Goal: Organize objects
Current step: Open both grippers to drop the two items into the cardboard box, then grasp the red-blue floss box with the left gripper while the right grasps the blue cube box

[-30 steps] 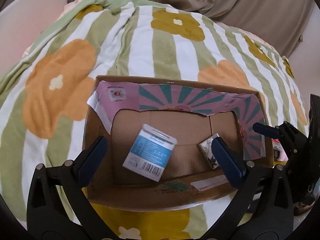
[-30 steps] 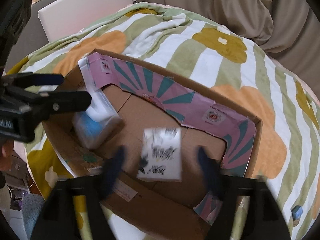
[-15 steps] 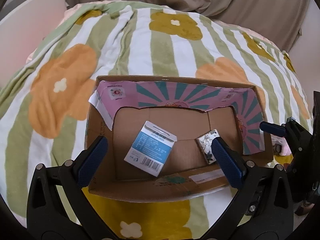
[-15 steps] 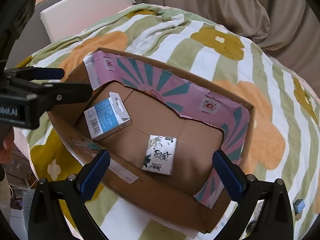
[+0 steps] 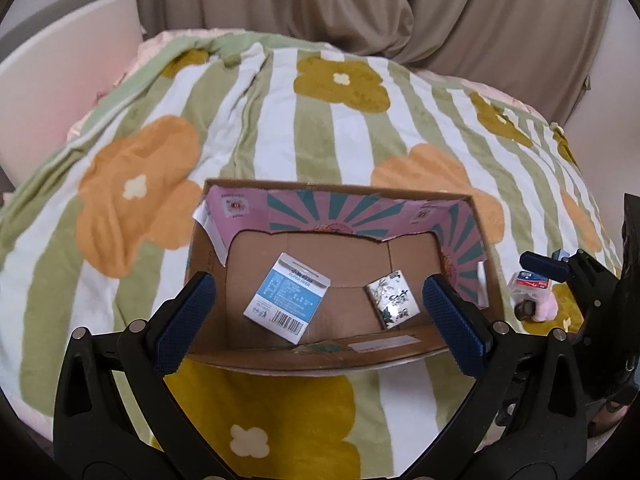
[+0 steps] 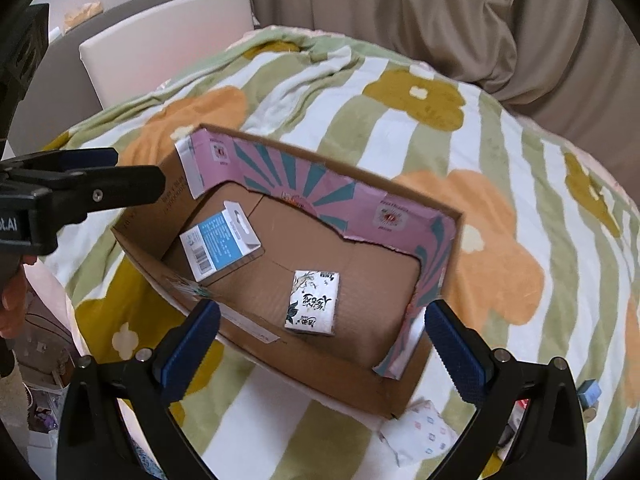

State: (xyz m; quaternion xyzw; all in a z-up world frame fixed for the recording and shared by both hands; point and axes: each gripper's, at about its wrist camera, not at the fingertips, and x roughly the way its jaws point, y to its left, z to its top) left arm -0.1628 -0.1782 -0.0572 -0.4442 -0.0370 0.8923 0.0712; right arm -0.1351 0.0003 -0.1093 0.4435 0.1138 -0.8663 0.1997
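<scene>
Left wrist: left tool (image 5: 316,304) wide, empty, above cardboard box (image 5: 336,354).
Blue-white carton (image 5: 287,298) lies at 9 o'clock of the floral packet (image 5: 393,298).
Right wrist: right tool (image 6: 320,344) wide (just opened), nothing between; packet on box floor, bed blanket (image 6: 500,216) beneath.

Two packets (image 5: 287,298) in cardboard box (image 5: 304,354)

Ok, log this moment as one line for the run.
left gripper: open, empty | right gripper: open, empty | blue box, tissue pack: in cardboard box
</scene>
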